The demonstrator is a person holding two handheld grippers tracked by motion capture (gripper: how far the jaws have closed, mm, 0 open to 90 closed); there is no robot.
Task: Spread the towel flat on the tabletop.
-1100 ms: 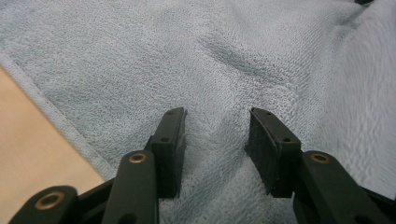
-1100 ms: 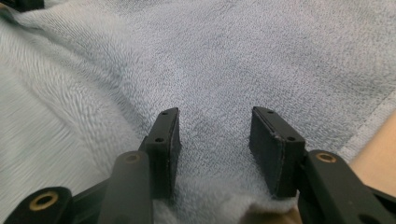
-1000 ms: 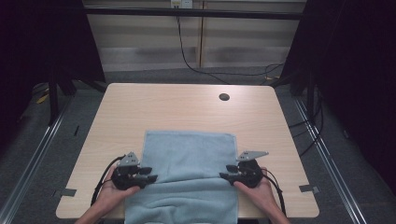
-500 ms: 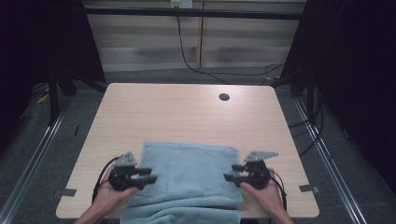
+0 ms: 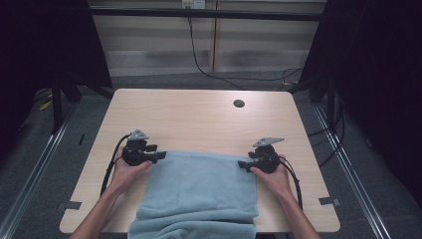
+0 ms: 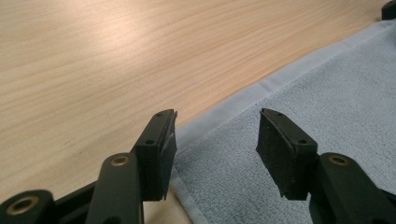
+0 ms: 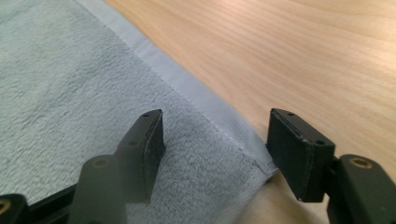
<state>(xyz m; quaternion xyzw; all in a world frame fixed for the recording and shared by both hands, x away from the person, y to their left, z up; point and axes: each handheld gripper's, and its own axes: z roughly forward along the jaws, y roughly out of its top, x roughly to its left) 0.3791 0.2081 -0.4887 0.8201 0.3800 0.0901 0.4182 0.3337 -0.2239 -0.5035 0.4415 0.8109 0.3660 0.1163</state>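
Note:
A light blue towel [image 5: 201, 191] lies flat on the wooden table [image 5: 199, 119], and its near end hangs over the front edge. My left gripper [image 5: 161, 155] is at the towel's far left corner and my right gripper [image 5: 242, 164] at its far right corner. In the left gripper view the left gripper [image 6: 215, 140] stands open, with the hemmed towel [image 6: 327, 93] corner lying between its pads, untouched. In the right gripper view the right gripper [image 7: 215, 140] is open over the towel [image 7: 70, 84] corner in the same way. Both pairs of jaws have just been opening.
A small dark round hole [image 5: 239, 103] sits in the tabletop at the far right. Bare wood stretches beyond the towel's far edge. Black cables trail from both grippers toward the table's front, and dark floor and metal rails surround the table.
The towel's far edge has slid nearer to the person. Both hands have moved away from the person, from the towel's sides to its far corners, and both grippers' jaws have spread wider.

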